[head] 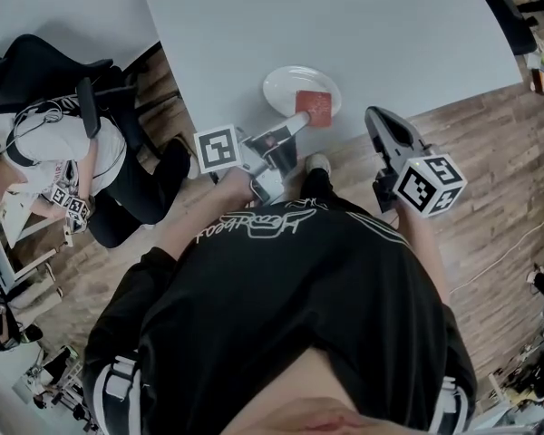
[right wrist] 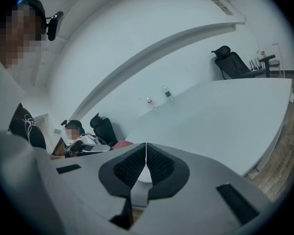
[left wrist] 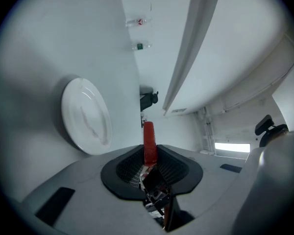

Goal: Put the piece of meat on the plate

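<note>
My left tool (left wrist: 149, 153) is clamped on the meat (left wrist: 149, 137). Its jaws stand narrow, with the pads on the slab's two broad faces, so only the red edge shows between them. I judge the tool is rolled onto its side, because the counter (left wrist: 34, 58) rises like a wall at the left of the left gripper view. Held that way the slab lies flat, parallel to the counter, and can be laid down on a face rather than tipped onto an edge.

In the head view the plate (head: 276, 80) sits close to the counter's near edge, within reach of a tool held level from where the person stands. The meat sticks out past the tool's tips and lies over the near-right part of the plate, by its rim. In the left gripper view a strip of bare white shows between the slab and the plate, so I judge the meat hangs just above the plate and is not resting on it. No view lets me be sure of that gap.

My right tool (right wrist: 145, 158) has its jaws together with nothing between them. In the head view it hangs off the counter's near edge, to the right of the plate and well apart from the meat. That keeps it out of the way, since one tool is enough for this slab.

I'd say what is left is to lower the meat and let the left jaws go.
</note>
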{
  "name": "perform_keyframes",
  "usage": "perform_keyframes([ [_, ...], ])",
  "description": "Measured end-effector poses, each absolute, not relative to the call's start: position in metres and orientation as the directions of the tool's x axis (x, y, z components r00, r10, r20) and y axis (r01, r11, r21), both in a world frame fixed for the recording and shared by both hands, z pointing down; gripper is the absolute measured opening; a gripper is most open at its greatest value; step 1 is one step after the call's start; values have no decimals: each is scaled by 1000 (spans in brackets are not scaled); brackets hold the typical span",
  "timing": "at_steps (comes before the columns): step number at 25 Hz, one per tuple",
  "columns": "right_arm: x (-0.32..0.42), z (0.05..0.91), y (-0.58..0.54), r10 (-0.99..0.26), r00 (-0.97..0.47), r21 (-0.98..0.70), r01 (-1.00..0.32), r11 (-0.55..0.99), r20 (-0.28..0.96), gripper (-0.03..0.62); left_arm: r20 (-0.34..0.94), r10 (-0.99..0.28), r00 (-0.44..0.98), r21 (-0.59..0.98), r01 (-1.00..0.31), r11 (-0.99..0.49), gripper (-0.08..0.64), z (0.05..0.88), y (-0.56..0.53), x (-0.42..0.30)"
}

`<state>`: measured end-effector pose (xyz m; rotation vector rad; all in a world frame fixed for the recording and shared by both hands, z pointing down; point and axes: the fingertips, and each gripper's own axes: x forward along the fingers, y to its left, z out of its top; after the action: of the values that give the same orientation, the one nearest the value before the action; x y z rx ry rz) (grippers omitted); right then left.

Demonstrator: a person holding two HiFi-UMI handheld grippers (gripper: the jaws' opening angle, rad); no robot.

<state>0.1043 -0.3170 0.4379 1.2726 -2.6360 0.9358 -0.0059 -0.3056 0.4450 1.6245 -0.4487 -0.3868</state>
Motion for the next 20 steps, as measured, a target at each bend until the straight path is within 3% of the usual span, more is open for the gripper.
perform_keyframes([
  [9,102,450,-328,-667,-664,-503,-726,468,339,11,69,-535,842,994,-101,-31,83,474,-326,-14],
  [20,101,463,-334,-662,-662,-512,-728,455,353,9,238,-542,806,959,-283,1,84,523,-340,-33],
])
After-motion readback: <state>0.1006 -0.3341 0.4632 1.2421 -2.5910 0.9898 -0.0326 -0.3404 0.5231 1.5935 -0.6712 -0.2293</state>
